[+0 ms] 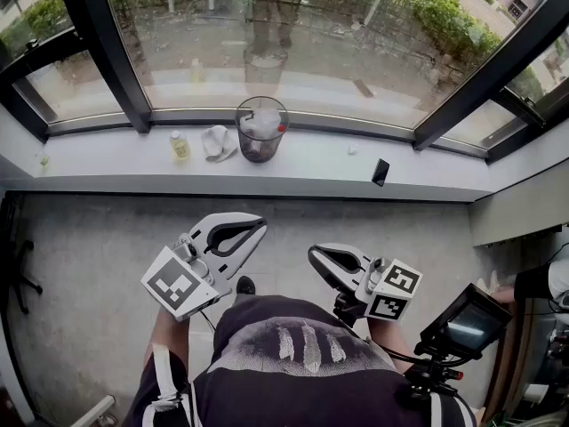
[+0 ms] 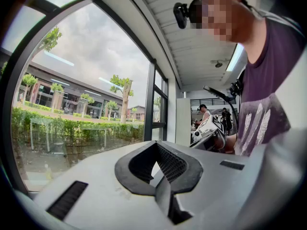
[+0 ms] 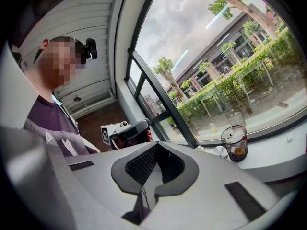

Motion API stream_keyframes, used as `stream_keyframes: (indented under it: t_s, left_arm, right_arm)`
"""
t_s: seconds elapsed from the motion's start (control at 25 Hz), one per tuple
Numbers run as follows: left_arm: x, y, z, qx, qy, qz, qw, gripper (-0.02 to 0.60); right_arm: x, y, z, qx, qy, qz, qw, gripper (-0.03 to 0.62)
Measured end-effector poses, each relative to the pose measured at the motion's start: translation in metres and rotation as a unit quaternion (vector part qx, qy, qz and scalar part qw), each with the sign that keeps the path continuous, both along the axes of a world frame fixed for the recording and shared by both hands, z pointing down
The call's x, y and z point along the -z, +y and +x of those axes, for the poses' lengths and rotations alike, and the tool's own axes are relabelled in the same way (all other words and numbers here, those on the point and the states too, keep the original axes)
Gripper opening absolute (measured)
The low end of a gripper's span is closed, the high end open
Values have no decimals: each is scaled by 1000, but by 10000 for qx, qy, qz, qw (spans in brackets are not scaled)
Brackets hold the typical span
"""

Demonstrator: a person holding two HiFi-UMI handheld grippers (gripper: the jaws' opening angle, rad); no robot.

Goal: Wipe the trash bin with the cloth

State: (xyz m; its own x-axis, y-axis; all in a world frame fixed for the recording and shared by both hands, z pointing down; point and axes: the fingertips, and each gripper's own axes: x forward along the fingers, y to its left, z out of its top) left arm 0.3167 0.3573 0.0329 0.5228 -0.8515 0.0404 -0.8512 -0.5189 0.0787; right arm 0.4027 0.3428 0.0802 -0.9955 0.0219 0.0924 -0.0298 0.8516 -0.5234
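A dark mesh trash bin point(image 1: 260, 130) stands on the white window sill point(image 1: 302, 163) with white and red litter inside it. A crumpled white cloth point(image 1: 216, 142) lies just left of it, touching or nearly touching the bin. Both show small in the right gripper view: the bin point(image 3: 234, 143) and the cloth point(image 3: 219, 151). My left gripper point(image 1: 256, 227) and right gripper point(image 1: 314, 257) hover over the floor near my body, well short of the sill. Each one is shut with nothing between its jaws, as the left gripper point(image 2: 159, 177) and the right gripper point(image 3: 143, 189) show in their own views.
A small yellowish bottle point(image 1: 180, 145) stands left of the cloth. A black flat object point(image 1: 380, 172) leans at the sill's front edge to the right. Black window posts point(image 1: 116, 52) rise from the sill. A chair base point(image 1: 18, 274) sits far left, a screen device point(image 1: 464, 323) at right.
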Motion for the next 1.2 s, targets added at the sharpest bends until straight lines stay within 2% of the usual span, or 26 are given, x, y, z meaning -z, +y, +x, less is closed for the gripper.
stream_keyframes:
  t_s: [0.32,0.56,0.68,0.8,0.92,1.08,1.2]
  left_arm:
    - [-3,-20,-61,175,102,30,9998,-9]
    - [-11,-49,-70,422,216,-98,9988,-9]
    - [-11,-70,-79,527,-36,-144,9985,-9]
    - [-15,-93,-75,689,-296,-313,9967,-9]
    - [-15,-126,-68,765,-505,-521,9944,-9]
    - [2,-178,-73,830,-671,-551,9928,-9]
    - [7,-215,-69,790,-715,-498,9931,-9]
  right_arm:
    - [-4,-19,-59,134,247,162,9995,0]
    - [-14,-46,-89,485,173,100,9986,0]
    - [-19,-69,-106,694,19,49,9976,0]
    - [-35,-104,-111,674,22,-128,9976,0]
    - [-42,-141,-111,761,78,124,9970,0]
    - [-35,-177,-116,1082,138,226,9938,0]
    - [-43,-217,-115,966,433,355,9937,0]
